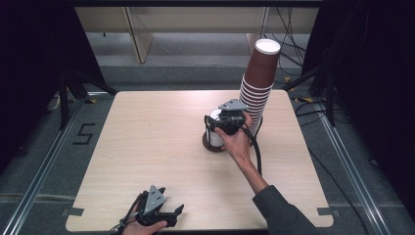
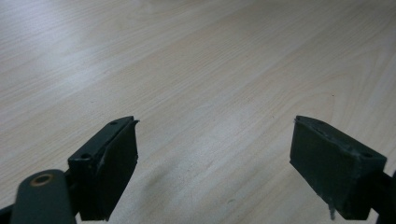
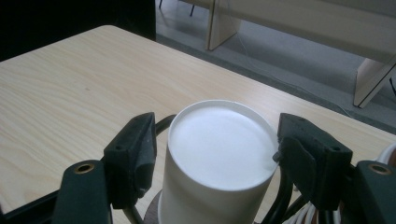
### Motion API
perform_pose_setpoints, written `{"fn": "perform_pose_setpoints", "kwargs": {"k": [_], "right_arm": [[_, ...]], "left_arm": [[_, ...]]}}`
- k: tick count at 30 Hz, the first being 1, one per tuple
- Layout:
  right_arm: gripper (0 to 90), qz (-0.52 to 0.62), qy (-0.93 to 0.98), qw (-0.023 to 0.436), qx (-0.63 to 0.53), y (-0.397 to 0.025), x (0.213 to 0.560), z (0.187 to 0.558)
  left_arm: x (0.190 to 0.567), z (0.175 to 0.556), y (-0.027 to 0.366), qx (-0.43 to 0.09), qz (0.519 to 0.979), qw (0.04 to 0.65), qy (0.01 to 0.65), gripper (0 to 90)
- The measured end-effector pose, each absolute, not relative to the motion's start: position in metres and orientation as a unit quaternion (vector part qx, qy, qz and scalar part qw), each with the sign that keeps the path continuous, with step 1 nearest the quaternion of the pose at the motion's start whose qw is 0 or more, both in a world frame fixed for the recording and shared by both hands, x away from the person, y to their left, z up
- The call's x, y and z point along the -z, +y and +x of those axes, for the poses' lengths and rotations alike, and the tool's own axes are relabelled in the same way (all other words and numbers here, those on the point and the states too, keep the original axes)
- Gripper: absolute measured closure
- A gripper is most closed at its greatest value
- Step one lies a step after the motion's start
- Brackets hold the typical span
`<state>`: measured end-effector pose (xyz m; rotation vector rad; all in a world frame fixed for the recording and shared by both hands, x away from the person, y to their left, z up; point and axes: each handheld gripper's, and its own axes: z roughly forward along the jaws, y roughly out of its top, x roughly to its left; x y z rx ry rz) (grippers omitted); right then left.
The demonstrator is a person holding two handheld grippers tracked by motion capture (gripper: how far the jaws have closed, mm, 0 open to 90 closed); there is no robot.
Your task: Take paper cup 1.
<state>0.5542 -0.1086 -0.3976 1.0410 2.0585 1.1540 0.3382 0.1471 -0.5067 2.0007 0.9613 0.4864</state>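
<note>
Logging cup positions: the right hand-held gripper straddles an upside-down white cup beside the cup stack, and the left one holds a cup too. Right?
Not quite. The left hand-held gripper is open and holds nothing, above bare table, as the left gripper view shows. The right hand-held gripper does straddle the white cup beside the stack.

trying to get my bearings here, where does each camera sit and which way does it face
High view: above the person's side of the table, facing forward and down; both forearms and tongs show.
Left gripper view: rides the left tongs, looking low along bare tabletop between open jaws.
Right gripper view: rides the right tongs, looking down at the upturned white cup between its jaws.
Shared: the white cup beside the brown cup stack also shows from above.
</note>
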Motion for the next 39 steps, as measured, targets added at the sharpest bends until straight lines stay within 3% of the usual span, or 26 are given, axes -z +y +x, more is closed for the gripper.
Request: {"fn": "perform_pose_setpoints", "kwargs": {"k": [27, 39], "right_arm": [[34.9, 0.408, 0.765, 0.276, -0.415, -0.099, 0.400, 0.567], [35.1, 0.393, 0.752, 0.300, -0.436, -0.101, 0.365, 0.555]], "left_arm": [[0.506, 0.339, 0.148, -0.192, 0.806, 0.414, 0.378, 14.7], [0.508, 0.339, 0.146, -0.190, 0.801, 0.421, 0.380, 14.7]]}}
